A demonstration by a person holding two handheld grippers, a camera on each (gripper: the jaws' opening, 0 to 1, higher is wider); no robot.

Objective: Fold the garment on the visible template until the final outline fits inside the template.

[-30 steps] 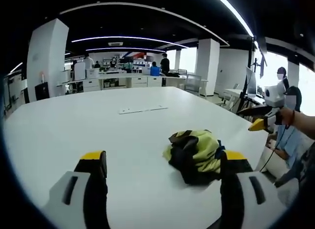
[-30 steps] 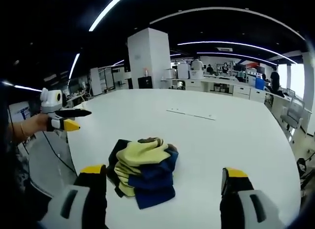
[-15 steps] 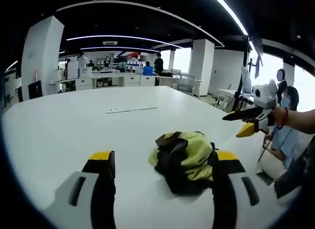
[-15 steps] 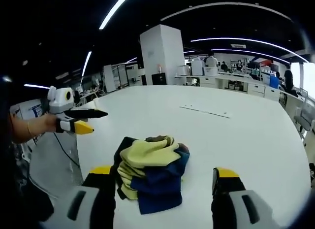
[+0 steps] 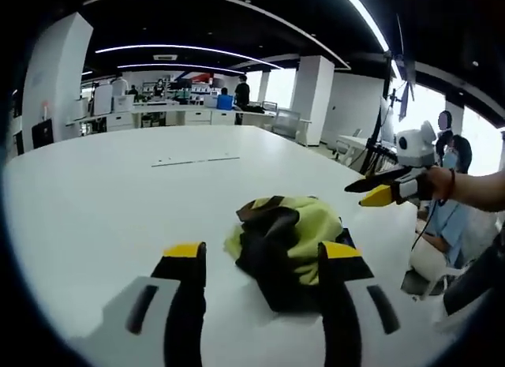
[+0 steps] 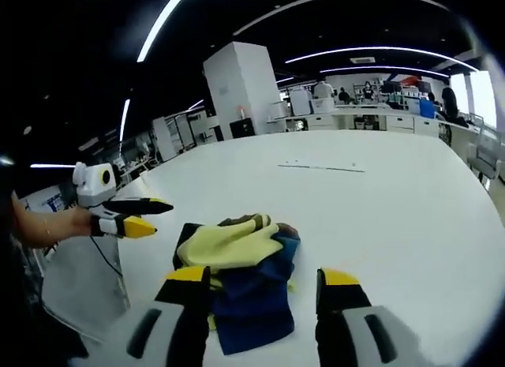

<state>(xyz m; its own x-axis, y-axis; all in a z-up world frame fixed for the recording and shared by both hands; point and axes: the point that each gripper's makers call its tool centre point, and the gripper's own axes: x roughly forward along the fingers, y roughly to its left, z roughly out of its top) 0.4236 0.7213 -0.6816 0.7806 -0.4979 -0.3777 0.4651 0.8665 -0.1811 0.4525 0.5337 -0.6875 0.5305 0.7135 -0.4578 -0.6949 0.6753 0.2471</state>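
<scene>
Wide white table [image 5: 95, 193], smooth and bare across most of its top, set in an open office under long ceiling light strips [image 5: 166, 50]. Thick white columns [image 5: 309, 95] behind it, and a far counter [image 5: 166, 114] with people standing along it. Faint thin marks [image 5: 196, 159] lying flat on the tabletop well beyond the clothing, too small to make out. In the right gripper view, another white column [image 6: 241, 87] and low cabinets [image 6: 177, 130] past the table's edge. No containers distinguishable at this distance.

Crumpled garment [image 5: 288, 237] bunched in a heap near the table's near edge, yellow-green and dark in the left gripper view, with blue folds showing [image 6: 241, 276] in the right gripper view.

Left gripper [image 5: 262, 252] low over the table, jaws spread apart, gripping nothing, the heap between and just beyond its yellow tips. Seen from the other side [image 6: 146, 217], held in a hand [image 6: 67, 223] off the table's edge.

Right gripper [image 6: 264, 276] with jaws likewise spread, empty, the heap lying between them. Also visible [image 5: 371, 192] at the right of the left gripper view, held by a hand [image 5: 442, 184], beside the table.
</scene>
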